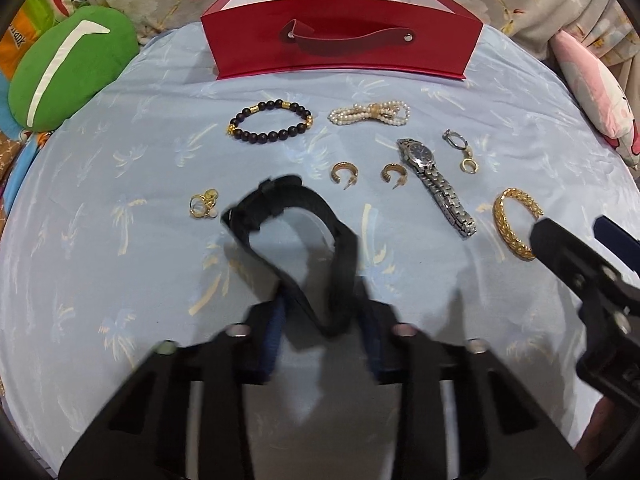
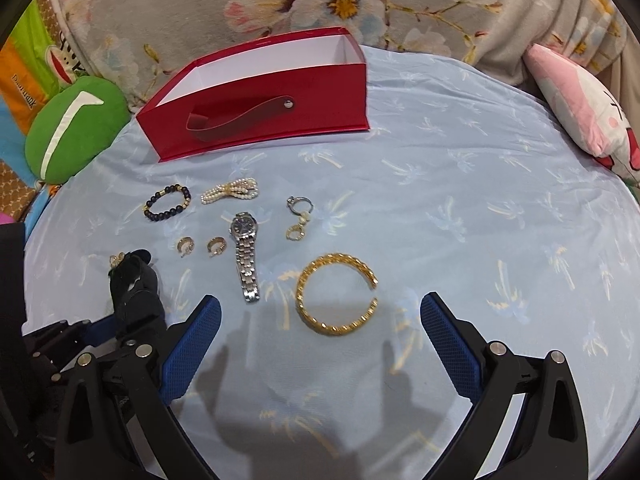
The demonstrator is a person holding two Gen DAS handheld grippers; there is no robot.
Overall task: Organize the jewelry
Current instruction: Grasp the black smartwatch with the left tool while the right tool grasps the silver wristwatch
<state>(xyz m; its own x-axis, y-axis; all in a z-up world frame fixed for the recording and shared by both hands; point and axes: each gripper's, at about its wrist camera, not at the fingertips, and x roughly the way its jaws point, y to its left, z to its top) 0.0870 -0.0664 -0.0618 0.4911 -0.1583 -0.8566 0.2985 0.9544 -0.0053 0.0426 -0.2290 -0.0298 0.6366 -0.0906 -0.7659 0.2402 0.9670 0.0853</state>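
My left gripper [image 1: 324, 320] is shut on the strap of a black watch [image 1: 280, 208], which loops up over the blue cloth; the same watch [image 2: 136, 292] shows at the lower left of the right wrist view. My right gripper [image 2: 320, 304] stands open low over a gold bangle [image 2: 336, 294], its blue pads either side of it and apart from it. Laid out on the cloth are a dark bead bracelet [image 1: 270, 122], a pearl bracelet [image 1: 370, 116], a silver watch [image 1: 424, 164], two gold hoop earrings [image 1: 344, 172], gold rings [image 1: 204, 202] and a silver clasp piece [image 1: 456, 140].
An open red box [image 1: 344, 40] with a strap handle stands at the far edge of the blue palm-print cloth [image 2: 480, 208]. A green cushion [image 1: 68, 68] lies at the left and a pink one [image 2: 580, 108] at the right, with floral fabric behind.
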